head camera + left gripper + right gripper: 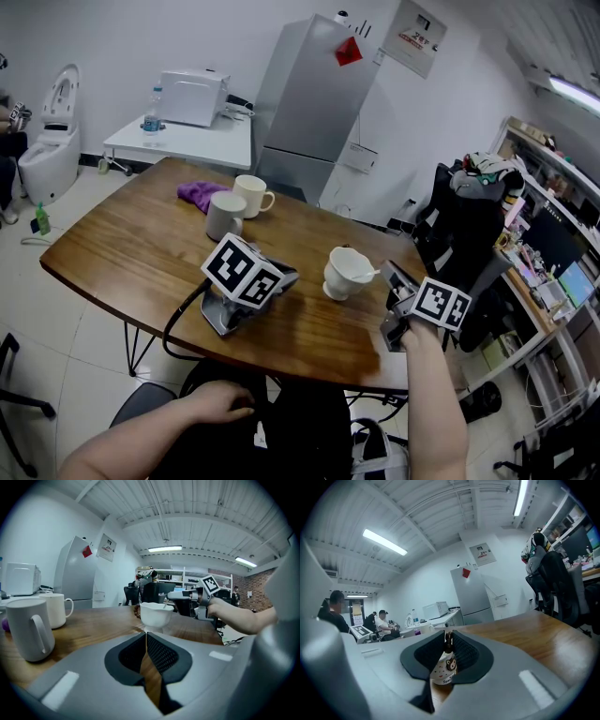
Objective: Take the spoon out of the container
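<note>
A white cup (345, 273) stands on the wooden table (141, 244), with a white spoon (367, 276) leaning out over its right rim. My right gripper (384, 274) reaches in from the right. In the right gripper view the jaws of this gripper (446, 645) are shut on the spoon handle (443, 667), which carries a cartoon bear print. My left gripper (286, 277) lies on the table left of the cup with no hand on it. Its jaws (146, 637) are shut with nothing between them, and they point at the cup (157, 613).
A grey mug (225, 216), a cream mug (251, 195) and a purple cloth (199, 194) sit at the far side of the table. A person's left hand (217, 403) rests below the near table edge. A dark chair piled with clothes (464, 234) stands to the right.
</note>
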Motion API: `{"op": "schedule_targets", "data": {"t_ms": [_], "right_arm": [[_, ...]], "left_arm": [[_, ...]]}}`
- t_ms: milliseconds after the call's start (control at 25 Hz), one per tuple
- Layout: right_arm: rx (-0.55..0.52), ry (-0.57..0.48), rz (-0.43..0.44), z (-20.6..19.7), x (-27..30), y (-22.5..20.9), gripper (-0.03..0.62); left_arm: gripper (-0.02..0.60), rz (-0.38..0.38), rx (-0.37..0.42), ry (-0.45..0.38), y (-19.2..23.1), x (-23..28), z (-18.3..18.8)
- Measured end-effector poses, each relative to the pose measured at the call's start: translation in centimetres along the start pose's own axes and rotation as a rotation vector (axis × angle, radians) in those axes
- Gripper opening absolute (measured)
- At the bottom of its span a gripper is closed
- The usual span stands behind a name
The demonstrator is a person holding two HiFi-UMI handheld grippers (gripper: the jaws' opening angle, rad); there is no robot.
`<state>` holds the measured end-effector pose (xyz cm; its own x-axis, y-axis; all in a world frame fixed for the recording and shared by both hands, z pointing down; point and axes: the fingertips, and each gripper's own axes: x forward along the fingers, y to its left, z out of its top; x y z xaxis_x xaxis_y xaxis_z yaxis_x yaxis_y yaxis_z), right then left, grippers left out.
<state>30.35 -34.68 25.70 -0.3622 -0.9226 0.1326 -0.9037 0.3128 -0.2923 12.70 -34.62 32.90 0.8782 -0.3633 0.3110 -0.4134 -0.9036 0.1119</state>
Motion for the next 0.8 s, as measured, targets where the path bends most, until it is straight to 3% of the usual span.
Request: {"op": "schedule_targets", "data": {"t_ms": [800], "right_arm": [[0.052,-0.339,0.036,8.4,-6.0,-2.3,0.046]], "left_arm": [[0.012,0.0,-0.001,0.0,0.0,-0.1,0.0]]}}
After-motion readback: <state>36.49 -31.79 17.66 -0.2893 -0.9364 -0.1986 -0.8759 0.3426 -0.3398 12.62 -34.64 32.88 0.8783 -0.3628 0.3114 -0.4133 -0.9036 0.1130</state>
